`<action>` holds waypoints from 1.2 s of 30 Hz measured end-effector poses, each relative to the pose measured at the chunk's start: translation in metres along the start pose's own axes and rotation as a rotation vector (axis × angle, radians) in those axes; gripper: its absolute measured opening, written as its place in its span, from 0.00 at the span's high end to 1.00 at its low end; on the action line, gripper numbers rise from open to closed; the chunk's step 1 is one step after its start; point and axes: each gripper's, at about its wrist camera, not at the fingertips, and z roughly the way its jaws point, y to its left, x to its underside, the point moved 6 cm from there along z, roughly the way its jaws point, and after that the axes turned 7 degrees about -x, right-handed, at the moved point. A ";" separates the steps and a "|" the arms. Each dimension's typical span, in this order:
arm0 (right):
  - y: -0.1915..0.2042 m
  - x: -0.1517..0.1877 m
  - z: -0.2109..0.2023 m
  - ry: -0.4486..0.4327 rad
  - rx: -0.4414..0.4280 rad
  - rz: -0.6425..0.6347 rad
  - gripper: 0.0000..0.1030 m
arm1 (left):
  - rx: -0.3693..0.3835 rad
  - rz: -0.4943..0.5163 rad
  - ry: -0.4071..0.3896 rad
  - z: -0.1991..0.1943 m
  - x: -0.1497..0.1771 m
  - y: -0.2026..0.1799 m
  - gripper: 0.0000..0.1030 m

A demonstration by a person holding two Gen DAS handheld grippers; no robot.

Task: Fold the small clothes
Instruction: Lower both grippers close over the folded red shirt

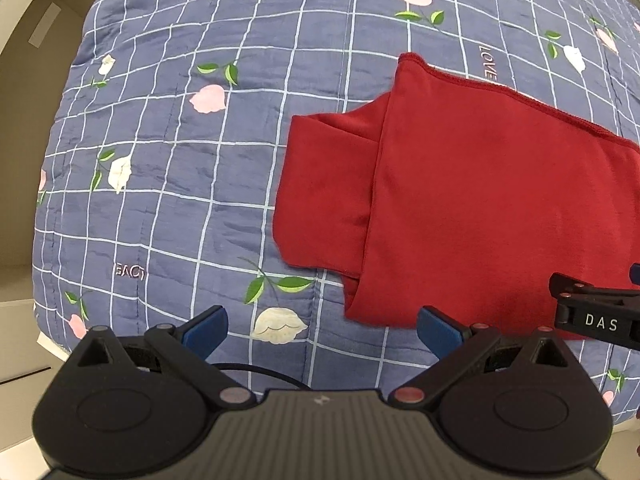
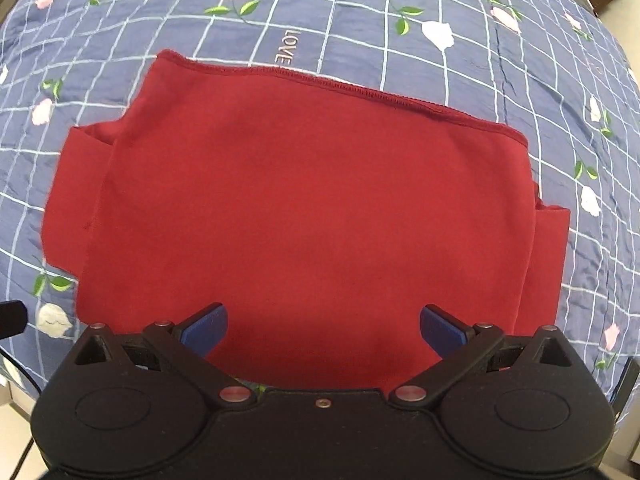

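A small red garment (image 2: 304,208) lies flat on the quilt, folded over itself, with a short sleeve sticking out at each side and a stitched hem along its far edge. My right gripper (image 2: 323,330) hovers open over the garment's near edge, holding nothing between its blue pads. In the left wrist view the same red garment (image 1: 460,200) fills the right half. My left gripper (image 1: 322,330) is open above the quilt, just left of the garment's near left corner. The right gripper's black body (image 1: 592,312) shows at the right edge.
The blue checked quilt (image 1: 180,168) with flower prints covers the bed under everything. A pale wall and ledge (image 1: 24,80) lie beyond the quilt's left edge. A black cable (image 2: 16,364) hangs off the near left side.
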 end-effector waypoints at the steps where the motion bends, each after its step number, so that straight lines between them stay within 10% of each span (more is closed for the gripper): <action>1: -0.001 -0.002 0.004 0.004 0.003 0.000 0.01 | 0.000 -0.001 0.003 0.002 -0.001 0.000 0.01; 18: -0.007 -0.051 0.044 0.021 0.010 0.014 0.01 | -0.040 0.012 0.050 0.028 -0.007 -0.004 0.01; 36: -0.011 -0.021 0.089 0.047 -0.015 0.025 0.00 | -0.067 -0.007 0.048 0.036 -0.016 0.004 0.01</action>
